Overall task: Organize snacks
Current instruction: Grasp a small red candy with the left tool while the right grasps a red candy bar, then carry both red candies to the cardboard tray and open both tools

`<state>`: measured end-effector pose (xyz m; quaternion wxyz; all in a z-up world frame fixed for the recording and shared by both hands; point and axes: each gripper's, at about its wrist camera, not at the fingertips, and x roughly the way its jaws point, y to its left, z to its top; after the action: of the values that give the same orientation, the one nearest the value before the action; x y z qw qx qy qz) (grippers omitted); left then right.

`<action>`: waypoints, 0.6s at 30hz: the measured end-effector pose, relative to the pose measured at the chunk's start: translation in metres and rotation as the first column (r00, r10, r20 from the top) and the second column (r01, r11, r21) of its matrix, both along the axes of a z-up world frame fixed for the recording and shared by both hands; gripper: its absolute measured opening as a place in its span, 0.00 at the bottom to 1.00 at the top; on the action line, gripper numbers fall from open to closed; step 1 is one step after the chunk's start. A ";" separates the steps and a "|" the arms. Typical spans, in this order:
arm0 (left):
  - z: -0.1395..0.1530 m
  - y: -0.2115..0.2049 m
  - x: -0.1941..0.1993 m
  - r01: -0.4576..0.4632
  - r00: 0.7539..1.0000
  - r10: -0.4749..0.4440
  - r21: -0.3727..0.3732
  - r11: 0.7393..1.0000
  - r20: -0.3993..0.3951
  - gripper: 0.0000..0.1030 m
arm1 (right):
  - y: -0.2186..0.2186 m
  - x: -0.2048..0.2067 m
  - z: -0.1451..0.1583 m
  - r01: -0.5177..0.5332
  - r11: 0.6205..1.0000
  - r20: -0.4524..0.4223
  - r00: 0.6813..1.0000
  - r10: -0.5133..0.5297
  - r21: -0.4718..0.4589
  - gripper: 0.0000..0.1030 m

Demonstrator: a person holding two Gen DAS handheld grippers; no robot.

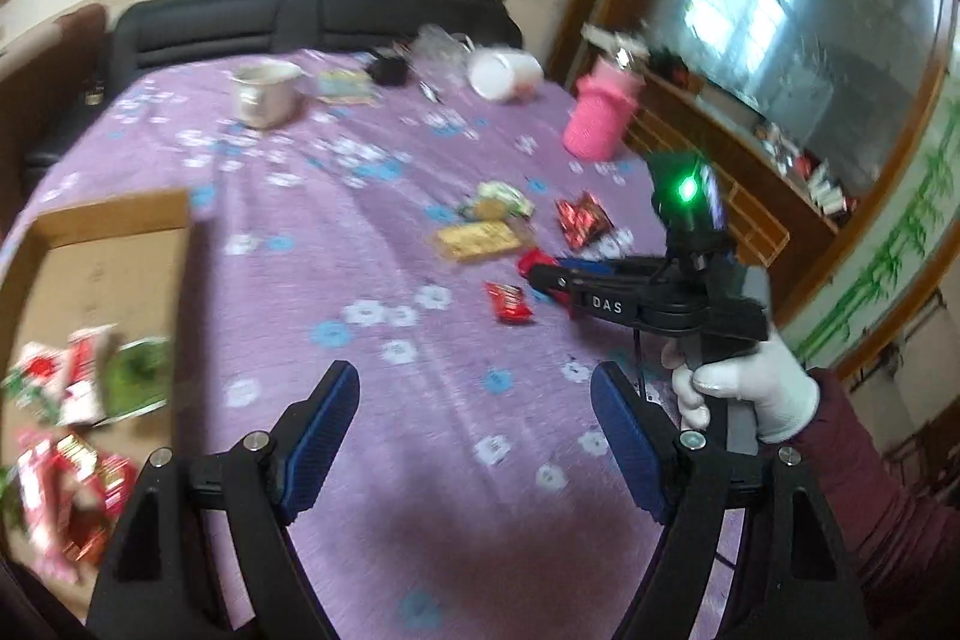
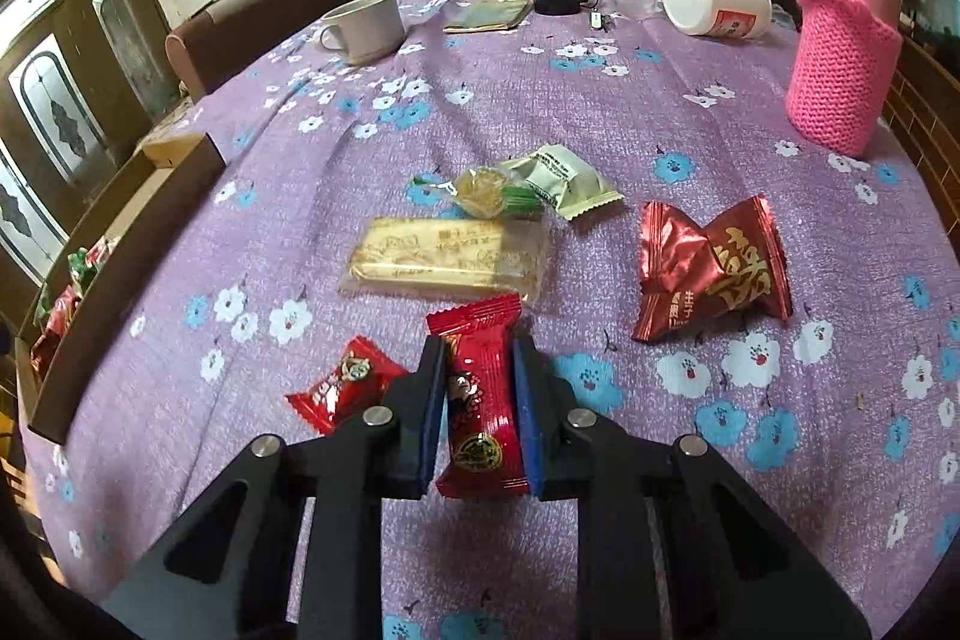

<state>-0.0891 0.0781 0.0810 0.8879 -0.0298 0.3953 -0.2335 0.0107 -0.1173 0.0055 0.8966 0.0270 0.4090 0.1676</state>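
Two blue fingers of the right gripper (image 2: 477, 388) are clenched on a red candy (image 2: 480, 400), pinching its thin wrapper across the middle. My worry is that crinkly foil slides: a quick lift could let it twist out, or the fingers could snag the purple flowered cloth (image 2: 540, 100) beneath and drag nearby sweets. A second red candy (image 2: 345, 382) lies just beside the left finger and could be knocked. Next come a long biscuit bar (image 2: 447, 259), a dark red packet (image 2: 714, 268) and green-and-white sweets (image 2: 537, 184). The left gripper (image 1: 474, 436) is released, holding nothing, near the cardboard box (image 1: 114, 220) that holds sorted snacks. Farther along the surface stand a mug (image 2: 366, 19), a tipped white jar (image 2: 717, 4) and a pink knitted bottle cover (image 2: 843, 70); behind are a dark sofa and wooden doors.
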 end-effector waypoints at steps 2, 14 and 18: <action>-0.011 -0.020 0.013 0.041 0.999 -0.040 0.029 0.999 -0.016 0.64 | -0.006 -0.001 0.001 0.022 1.000 0.001 1.000 -0.022 0.016 0.22; -0.059 -0.094 0.083 0.117 0.992 -0.109 0.164 0.980 -0.057 0.33 | -0.042 0.008 0.000 0.090 0.977 -0.057 0.995 -0.080 0.192 0.23; -0.068 -0.092 0.084 0.119 0.993 -0.114 0.194 0.974 -0.036 0.22 | -0.041 0.007 0.000 0.088 0.977 -0.051 0.996 -0.079 0.195 0.23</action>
<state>-0.0050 -0.0141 0.0130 0.8664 0.0781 0.4283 -0.2446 0.0178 -0.1585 0.0054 0.8867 0.1364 0.4082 0.1688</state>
